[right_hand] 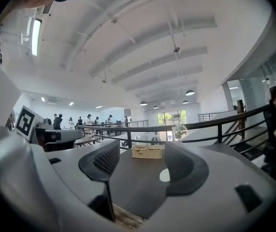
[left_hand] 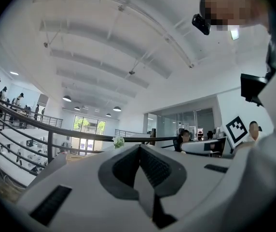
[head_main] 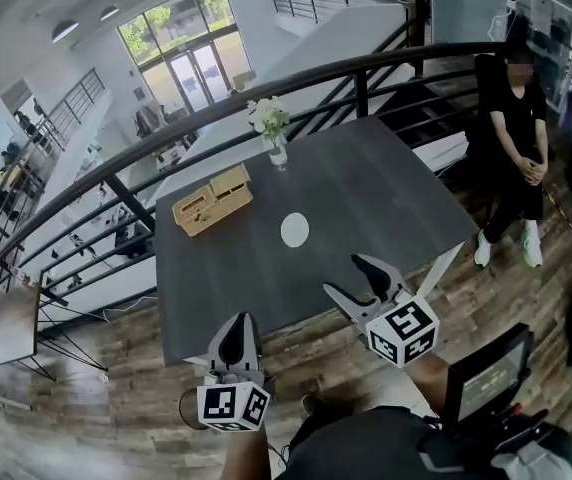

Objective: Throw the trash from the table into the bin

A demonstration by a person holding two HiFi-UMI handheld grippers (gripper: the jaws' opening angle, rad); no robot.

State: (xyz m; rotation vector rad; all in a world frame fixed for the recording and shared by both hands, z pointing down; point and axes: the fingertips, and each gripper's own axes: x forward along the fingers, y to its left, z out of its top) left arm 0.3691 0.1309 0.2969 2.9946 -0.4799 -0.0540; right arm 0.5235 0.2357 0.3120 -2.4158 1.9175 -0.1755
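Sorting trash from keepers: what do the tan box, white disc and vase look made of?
Tan box: wicker or light wood, matte, woven-looking texture. White disc: probably paper, flat and matte. Vase: likely clear glass, see-through.

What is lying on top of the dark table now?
A tan box, a glass vase with white flowers and a flat white disc. The right tool covers part of the table's near edge; what lies there cannot be seen.
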